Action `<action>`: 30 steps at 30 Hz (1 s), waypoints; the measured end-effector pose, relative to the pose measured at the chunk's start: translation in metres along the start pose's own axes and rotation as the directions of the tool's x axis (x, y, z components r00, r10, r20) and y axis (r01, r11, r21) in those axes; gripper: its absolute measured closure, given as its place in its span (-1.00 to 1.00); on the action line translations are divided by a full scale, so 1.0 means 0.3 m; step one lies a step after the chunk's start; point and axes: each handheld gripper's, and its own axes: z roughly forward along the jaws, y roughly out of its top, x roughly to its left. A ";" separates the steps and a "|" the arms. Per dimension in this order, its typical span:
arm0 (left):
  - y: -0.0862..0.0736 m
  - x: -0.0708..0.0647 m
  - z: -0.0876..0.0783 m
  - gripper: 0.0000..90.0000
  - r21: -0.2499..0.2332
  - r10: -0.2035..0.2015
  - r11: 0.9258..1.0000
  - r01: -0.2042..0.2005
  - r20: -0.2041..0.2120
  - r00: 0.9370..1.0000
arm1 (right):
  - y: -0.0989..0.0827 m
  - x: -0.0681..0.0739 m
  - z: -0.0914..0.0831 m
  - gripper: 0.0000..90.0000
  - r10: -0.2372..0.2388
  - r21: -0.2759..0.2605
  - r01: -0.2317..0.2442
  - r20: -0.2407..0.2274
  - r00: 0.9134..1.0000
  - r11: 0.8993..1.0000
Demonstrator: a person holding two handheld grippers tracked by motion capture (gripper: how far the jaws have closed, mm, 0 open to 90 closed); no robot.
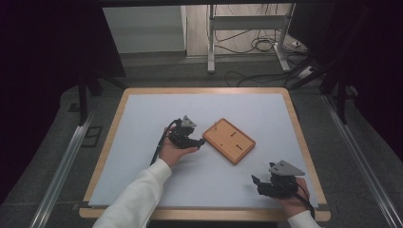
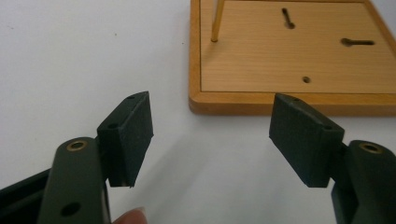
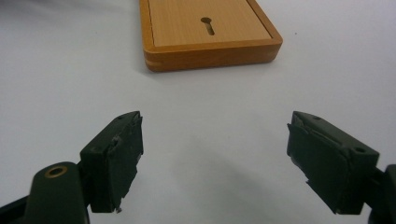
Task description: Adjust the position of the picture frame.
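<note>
We are looking down on a white sheet covering a light wooden-edged table point(image 1: 107, 142), and near its middle a flat rectangular wooden board point(image 1: 229, 140) with a raised rim is lying turned at an angle. The board is carrying two keyhole-shaped slots and a thin brass-coloured peg point(image 2: 217, 21) that is standing upright near one corner.

Our left gripper point(image 1: 198, 142) is sitting at about nine o'clock of the board, just beside its near-left edge, its tips pointing toward three o'clock at the wood. In the left gripper view its jaws are standing wide apart with nothing between them; the board's rim is lying just beyond the tips, not touching them, and a fingertip is showing at the bottom edge.

Our right gripper point(image 1: 256, 183) is resting at about five o'clock of the board, near the table's front edge and well apart from the wood. In the right gripper view its jaws are gaping wide over bare white sheet, gripping nothing, with the board's corner lying toward twelve o'clock.
</note>
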 end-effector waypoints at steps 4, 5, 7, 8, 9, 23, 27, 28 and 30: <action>0.025 0.008 0.023 -0.33 -0.003 0.005 1.000 -0.005 -0.014 1.000 | 0.001 0.009 0.005 -0.58 -0.008 0.001 0.008 -0.007 1.000 1.000; 0.030 0.011 0.031 -0.33 -0.003 -0.003 1.000 0.003 -0.004 1.000 | 0.000 0.010 0.006 -0.58 -0.011 0.003 0.011 -0.008 1.000 1.000; 0.038 0.018 0.050 -0.34 -0.003 -0.025 1.000 0.025 0.018 1.000 | -0.001 0.008 0.008 -0.57 -0.010 0.005 0.010 -0.011 1.000 1.000; 0.042 0.019 0.061 -0.34 0.002 -0.020 1.000 0.020 0.008 1.000 | -0.002 0.006 0.008 -0.56 -0.011 0.006 0.011 -0.014 1.000 1.000; 0.046 0.020 0.070 -0.34 0.006 -0.013 1.000 0.013 0.003 1.000 | -0.003 0.005 0.009 -0.56 -0.013 0.006 0.013 -0.014 1.000 1.000; 0.087 0.011 0.144 -0.33 -0.015 -0.021 1.000 0.021 0.031 0.999 | 0.000 0.014 0.002 -0.55 -0.032 -0.034 0.031 -0.046 0.998 0.999; 0.104 0.009 0.167 -0.30 -0.020 -0.016 1.000 0.017 0.030 0.999 | -0.003 0.010 0.005 -0.55 -0.027 -0.025 0.026 -0.040 0.999 0.999; 0.108 0.008 0.174 -0.29 -0.018 -0.015 1.000 0.016 0.030 0.999 | -0.004 0.008 0.005 -0.55 -0.026 -0.024 0.025 -0.038 0.999 0.999; 0.115 0.006 0.187 -0.25 -0.021 -0.009 1.000 0.010 0.028 1.000 | -0.004 0.005 0.006 -0.55 -0.024 -0.023 0.023 -0.037 0.999 0.999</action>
